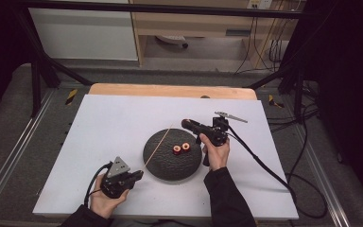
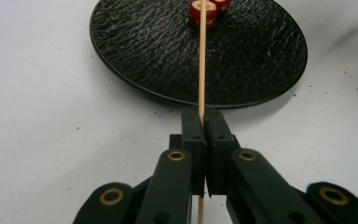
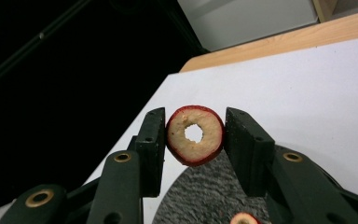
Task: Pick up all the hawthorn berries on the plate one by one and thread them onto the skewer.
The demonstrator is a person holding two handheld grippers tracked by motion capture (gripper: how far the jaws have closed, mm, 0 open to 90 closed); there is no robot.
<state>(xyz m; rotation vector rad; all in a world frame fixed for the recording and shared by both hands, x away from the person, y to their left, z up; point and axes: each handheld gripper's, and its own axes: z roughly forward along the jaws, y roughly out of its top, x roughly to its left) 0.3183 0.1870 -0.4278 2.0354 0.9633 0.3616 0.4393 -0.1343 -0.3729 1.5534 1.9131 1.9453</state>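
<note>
Fruit rings and a skewer are what I have in hand. My left gripper (image 1: 134,176) sits low over the near-left part of the white worktop (image 1: 99,142), just beside the near-left edge of the round black textured plate (image 1: 172,163); its fingers (image 2: 193,140) are pressed together on a thin wooden skewer (image 2: 202,70), which runs from them up and away over the plate toward the far side. In the left gripper view the skewer's line crosses in front of the two red fruit rings (image 2: 209,9) lying on the plate, though I cannot tell whether it touches them. From the high view those two rings (image 1: 181,147) lie side by side a little right of the plate's centre. My right gripper (image 1: 185,124) is held above the far-right rim of the plate, pointing left. Its fingers (image 3: 151,149) stand partly open with a third red-skinned, cored fruit ring (image 3: 196,134) between them: the ring touches the left finger in that view, while a narrow gap shows at the right one, and its hole faces the camera. Below it I see the grey-black plate (image 3: 205,200) and the top of another ring (image 3: 242,218) at the bottom edge. A wooden table edge (image 1: 170,90) runs along the far side of the white worktop.
</note>
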